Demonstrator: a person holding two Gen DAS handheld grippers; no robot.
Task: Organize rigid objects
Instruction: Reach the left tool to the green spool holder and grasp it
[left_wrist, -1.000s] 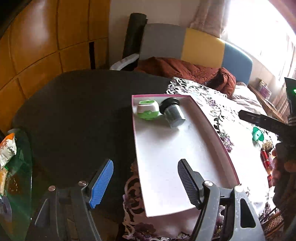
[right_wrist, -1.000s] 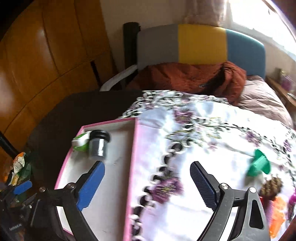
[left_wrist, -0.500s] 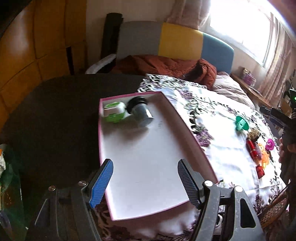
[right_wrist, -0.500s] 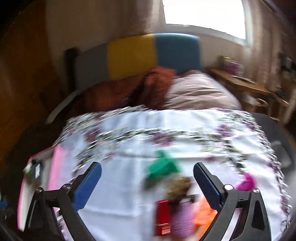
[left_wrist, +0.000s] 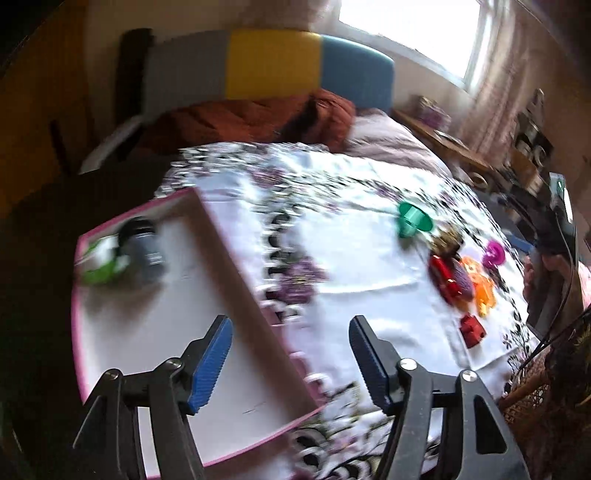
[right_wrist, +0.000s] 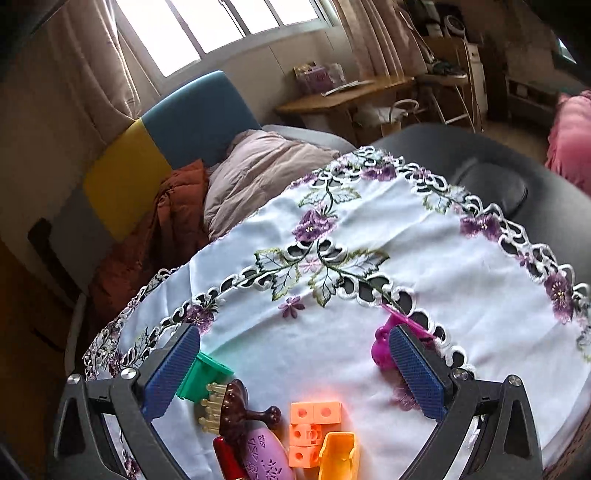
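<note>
Reach-for-next-item step: right gripper (right_wrist: 291, 369) hangs wide open and empty over the toy pile at the near edge of the embroidered cloth (right_wrist: 369, 236), orange blocks (right_wrist: 314, 428) between its jaws but untouched, green piece (right_wrist: 203, 376) at its left pad, magenta piece (right_wrist: 384, 347) at its right. Left gripper (left_wrist: 291, 362), jaws just closing a little with nothing between them, hovers over the right wall of the pink-rimmed tray (left_wrist: 236, 273), which already holds a grey jar (left_wrist: 147, 251) and a green-white item (left_wrist: 103, 262) in its far left corner. Next move probably: lower the right gripper onto one toy, close, carry left to the tray.

My left gripper (left_wrist: 290, 363) tilts downward, jaws apart with nothing between them, having just been closing a little. My right gripper (right_wrist: 295, 373) angles down too, spread wide and empty.
</note>
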